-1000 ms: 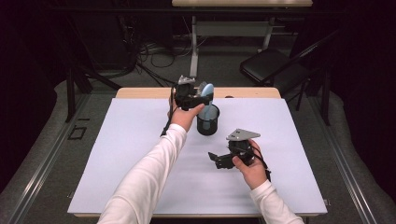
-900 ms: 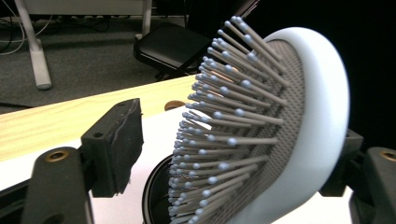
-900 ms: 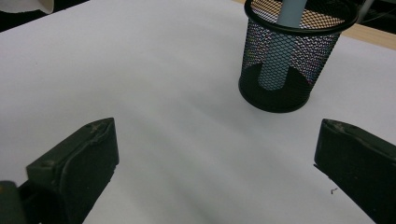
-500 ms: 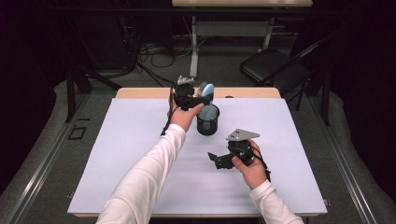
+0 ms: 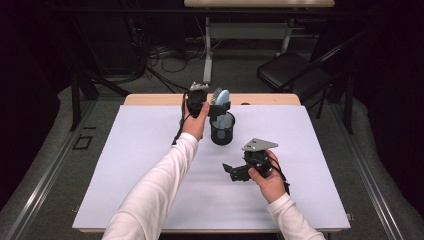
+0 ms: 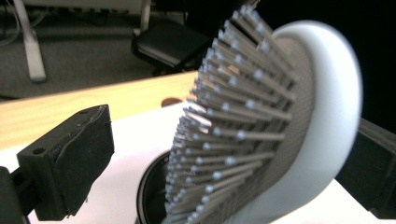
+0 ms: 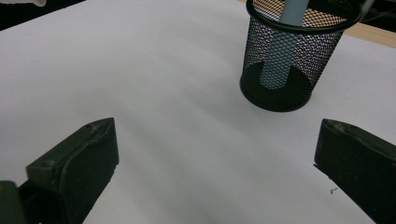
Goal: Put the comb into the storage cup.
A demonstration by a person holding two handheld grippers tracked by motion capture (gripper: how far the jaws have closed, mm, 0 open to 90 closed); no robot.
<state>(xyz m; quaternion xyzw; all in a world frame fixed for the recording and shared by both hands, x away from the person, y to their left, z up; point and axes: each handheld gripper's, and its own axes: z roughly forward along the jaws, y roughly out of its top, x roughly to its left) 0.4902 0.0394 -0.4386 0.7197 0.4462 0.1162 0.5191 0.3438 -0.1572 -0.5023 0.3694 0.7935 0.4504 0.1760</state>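
Standing handle-down in the black mesh cup (image 5: 222, 129) near the far edge of the white worktop (image 5: 125, 165): a pale blue hairbrush (image 5: 220, 96), head up above the rim, bristles (image 6: 224, 135) facing the left tongs (image 5: 214, 106). Left tongs released, pads apart on either side of the brush head, the left pad (image 6: 77, 158) well off the bristle tips, the other pad beside the smooth back without visibly pressing. Right tongs (image 5: 234, 172) also released, hovering low over bare worktop nearer the person, apart from the cup, nothing between the pads.

Handling, as a judgement: light, rigid plastic body, smooth and a little slippery on the rounded back; springy pins giving under pressure, so a poor bite there. Better hold across the 2 edges of the head, or on the handle (image 7: 280, 56) just above the cup rim. Top-heavy in a light cup, so likely to tip or drag the cup along if pulled sideways; a straight upward lift looks safer.

Against the picture from 1 second back: left tongs just been opening around the brush head, letting go; brush and cup in the same place, both hands unmoved.
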